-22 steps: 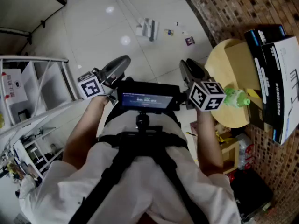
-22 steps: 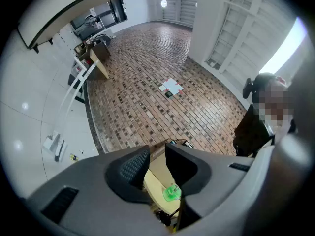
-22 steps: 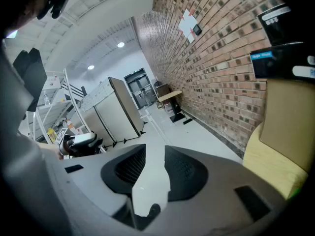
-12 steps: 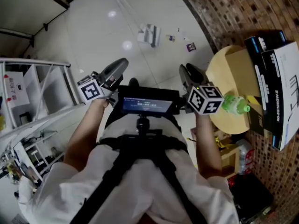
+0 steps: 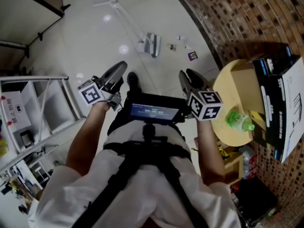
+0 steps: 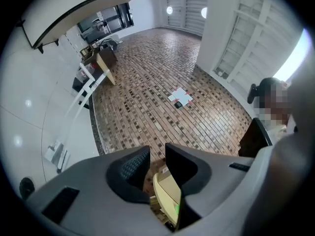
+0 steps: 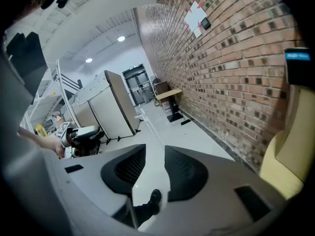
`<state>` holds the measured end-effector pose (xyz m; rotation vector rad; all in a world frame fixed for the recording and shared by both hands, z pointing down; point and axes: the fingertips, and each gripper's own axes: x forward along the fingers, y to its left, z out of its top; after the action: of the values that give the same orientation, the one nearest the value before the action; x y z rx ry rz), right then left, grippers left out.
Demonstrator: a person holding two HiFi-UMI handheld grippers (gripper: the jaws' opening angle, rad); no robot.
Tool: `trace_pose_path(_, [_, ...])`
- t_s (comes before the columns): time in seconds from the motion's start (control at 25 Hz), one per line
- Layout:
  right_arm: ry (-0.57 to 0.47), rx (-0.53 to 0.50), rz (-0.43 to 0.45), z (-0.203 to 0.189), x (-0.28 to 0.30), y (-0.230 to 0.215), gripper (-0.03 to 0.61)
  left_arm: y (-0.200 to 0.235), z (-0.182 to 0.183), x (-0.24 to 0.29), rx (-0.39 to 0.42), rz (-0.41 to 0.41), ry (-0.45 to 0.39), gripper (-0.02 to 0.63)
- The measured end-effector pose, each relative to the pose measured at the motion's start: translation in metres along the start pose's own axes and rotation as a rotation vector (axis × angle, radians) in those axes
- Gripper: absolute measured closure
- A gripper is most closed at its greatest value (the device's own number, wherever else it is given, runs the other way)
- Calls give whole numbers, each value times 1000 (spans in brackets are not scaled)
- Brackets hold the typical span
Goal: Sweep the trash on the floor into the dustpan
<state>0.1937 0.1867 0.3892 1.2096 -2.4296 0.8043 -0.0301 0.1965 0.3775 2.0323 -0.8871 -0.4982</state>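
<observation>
On the glossy white floor ahead lies a white and grey dustpan [image 5: 150, 42] with a long pale handle [image 5: 121, 11] running away from it. Small scraps of trash [image 5: 192, 55] lie just right of it, near the brick wall. Both grippers are held up in front of the person's chest, well short of the dustpan. My left gripper [image 5: 119, 69] has a narrow gap between its jaws and nothing in it. My right gripper [image 5: 189, 78] is open and empty too. The left gripper view shows the dustpan [image 6: 56, 154] at lower left; the right gripper view shows the left gripper [image 7: 81, 134].
A round yellow table [image 5: 228, 94] with a green bottle [image 5: 239, 120] stands at the right against the brick wall [image 5: 237, 13], with stacked boxes [image 5: 280, 103] behind it. A white shelf rack [image 5: 42, 103] is at the left. The person's dark shoe [image 5: 133, 80] is stepped forward.
The person has stepped forward: a shoe now shows between the grippers, and the dustpan and trash sit lower in the head view. Both grippers keep their pose.
</observation>
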Motion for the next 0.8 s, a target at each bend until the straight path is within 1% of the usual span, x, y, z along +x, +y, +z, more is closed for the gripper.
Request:
trace_pose_path(0.16, [29, -27, -17, 27, 60, 8, 454, 41, 53, 15, -33, -20, -14, 534])
trace_pose_path(0.24, [42, -41, -23, 42, 92, 13, 454, 59, 80, 22, -45, -28, -19, 572])
trace_pose_path(0.28, [46, -47, -27, 51, 108, 15, 454, 70, 93, 25, -49, -24, -17, 581])
trace_pose_path(0.32, [49, -53, -30, 59, 124, 17, 454, 80, 105, 28, -52, -17, -13, 608])
trace_pose_path(0.36, [53, -63, -32, 68, 139, 20, 454, 90, 116, 30, -57, -9, -9, 614])
trace_pose_path(0.44, [61, -92, -31, 85, 171, 29, 454, 111, 137, 34, -68, 7, 1, 613])
trace_pose_path(0.6, [83, -171, -1, 111, 229, 51, 454, 146, 174, 41, -81, 36, 11, 613])
trace_pose_path(0.76, [94, -259, 28, 133, 281, 76, 453, 175, 205, 44, -85, 76, -8, 612])
trace_pose_path(0.8, [87, -280, 31, 140, 295, 84, 437, 182, 212, 43, -87, 90, -14, 612])
